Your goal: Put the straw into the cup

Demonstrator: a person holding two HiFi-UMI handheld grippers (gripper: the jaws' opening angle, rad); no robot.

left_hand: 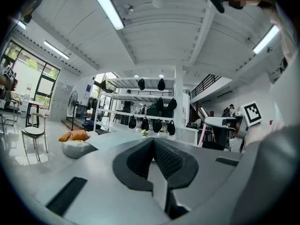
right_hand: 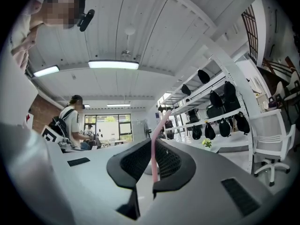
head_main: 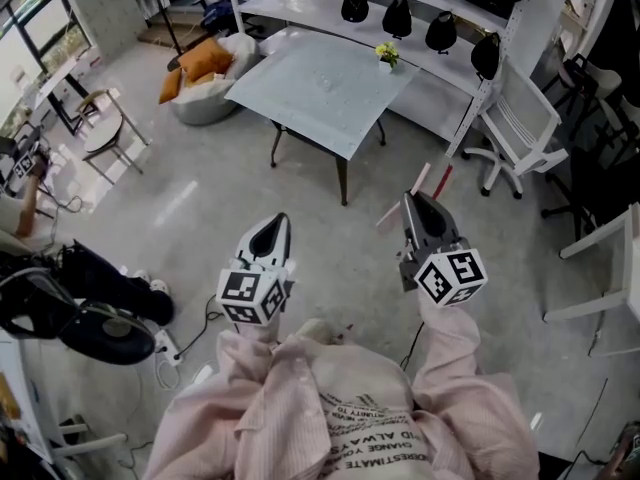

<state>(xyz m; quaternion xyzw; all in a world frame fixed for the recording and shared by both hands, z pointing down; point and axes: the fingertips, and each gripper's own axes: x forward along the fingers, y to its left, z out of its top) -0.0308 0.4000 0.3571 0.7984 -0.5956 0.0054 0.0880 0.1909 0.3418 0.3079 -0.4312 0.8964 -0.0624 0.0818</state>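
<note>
In right gripper [head_main: 412, 198] clamped jaws, straw [right_hand: 154, 153] sticking up crosswise; left gripper [head_main: 279, 220] hovering closed, empty; table [head_main: 300, 108] lying well ahead.

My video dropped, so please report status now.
Left gripper shut, empty. Right gripper shut on straw. Table ahead, cup not made out. Nothing blocking.

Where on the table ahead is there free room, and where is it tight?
The table top is almost all bare, from its near corner up to the small flower pot at the far edge. Crowded: the shelf behind, lined with black bags, and the white chair to the right.
</note>
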